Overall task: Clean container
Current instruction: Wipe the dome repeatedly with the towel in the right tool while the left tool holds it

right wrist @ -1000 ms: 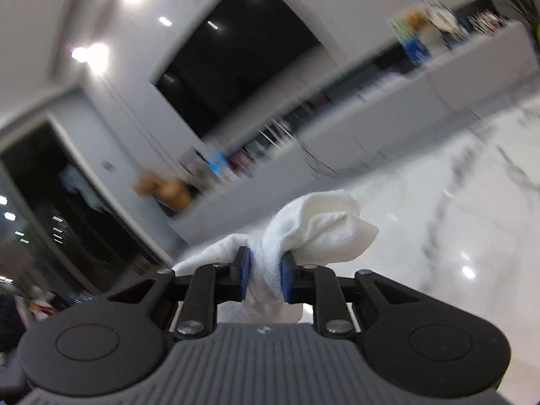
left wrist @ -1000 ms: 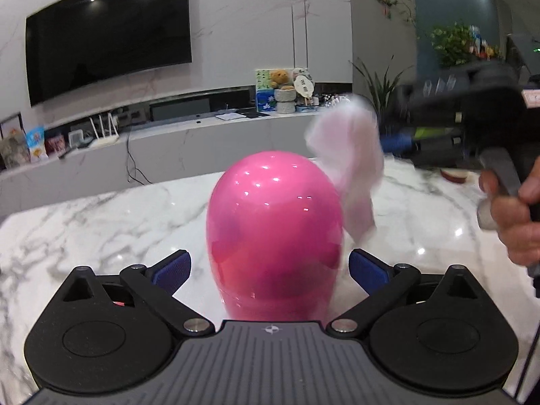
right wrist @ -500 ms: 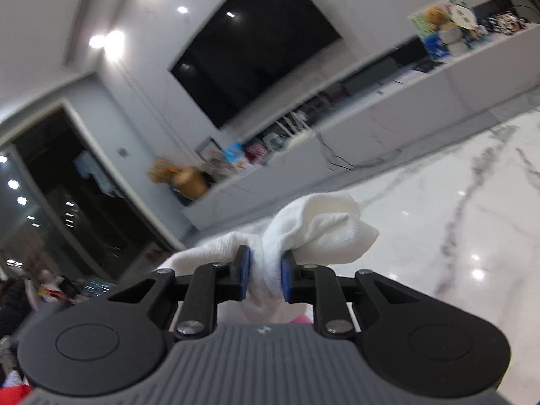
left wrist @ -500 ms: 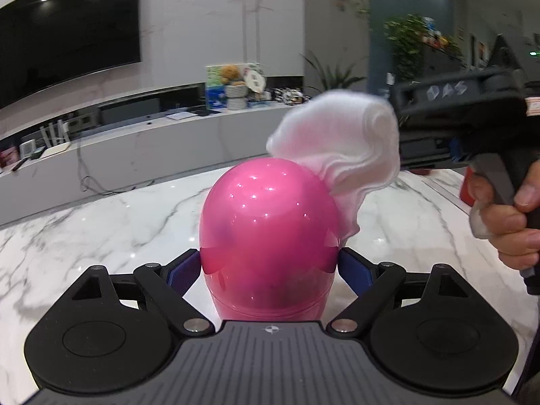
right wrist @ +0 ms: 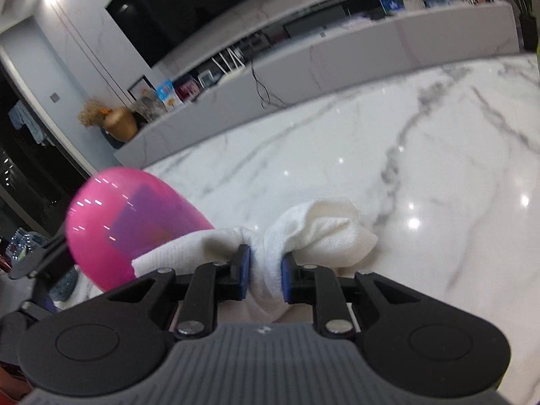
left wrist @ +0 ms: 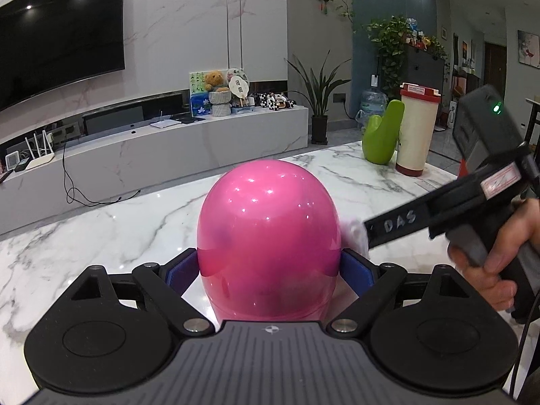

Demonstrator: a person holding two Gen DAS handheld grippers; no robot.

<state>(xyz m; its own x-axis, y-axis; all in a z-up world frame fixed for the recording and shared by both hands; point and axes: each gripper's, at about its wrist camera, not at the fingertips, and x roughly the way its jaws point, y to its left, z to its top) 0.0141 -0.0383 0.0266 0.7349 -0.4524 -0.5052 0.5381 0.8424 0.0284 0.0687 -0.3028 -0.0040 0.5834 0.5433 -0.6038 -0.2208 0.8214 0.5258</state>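
Observation:
A glossy pink dome-shaped container stands between the blue pads of my left gripper, which is shut on its sides. My right gripper is shut on a white cloth. In the left wrist view the right gripper body comes in from the right, and a bit of the cloth shows against the container's right side. In the right wrist view the pink container lies to the left, with the cloth's left end touching it.
The white marble table carries a green vase-like object and a cream tumbler with a red lid at the far right. A TV console stands beyond the table's far edge.
My right gripper has come down with the cloth from above the container's top to its right side. My left gripper has closed its pads onto the container.

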